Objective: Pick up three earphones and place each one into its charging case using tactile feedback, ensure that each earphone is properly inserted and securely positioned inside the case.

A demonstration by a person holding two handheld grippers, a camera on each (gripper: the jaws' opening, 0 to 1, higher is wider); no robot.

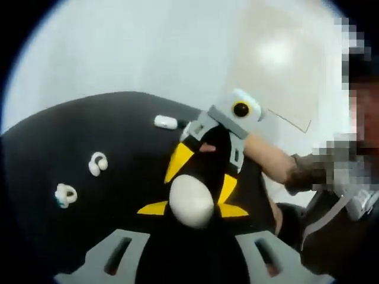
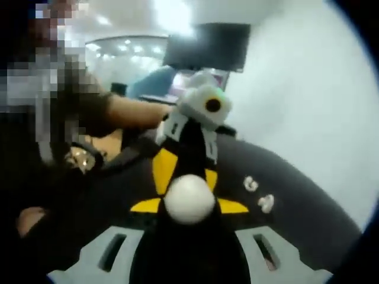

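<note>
A smooth white oval charging case (image 1: 191, 200) (image 2: 189, 199) is pinched where my two grippers meet tip to tip above the black table (image 1: 118, 124) (image 2: 296, 195). In the left gripper view my left gripper (image 1: 191, 220) is closed up on the case from below. The right gripper (image 1: 198, 176), with yellow-marked fingers, comes at it from the far side. The right gripper view mirrors this, with my right gripper (image 2: 189, 223) shut against the case and the left gripper (image 2: 186, 171) facing it. Two white ear-hook earphones (image 1: 98, 164) (image 1: 65, 195) (image 2: 251, 184) (image 2: 266, 203) lie loose on the table.
A small oblong white piece (image 1: 166, 122) lies near the table's far edge. A person's forearm (image 1: 266, 157) (image 2: 130, 112) reaches in behind each facing gripper. A dark monitor (image 2: 207, 44) hangs in the background. Pale floor surrounds the round table.
</note>
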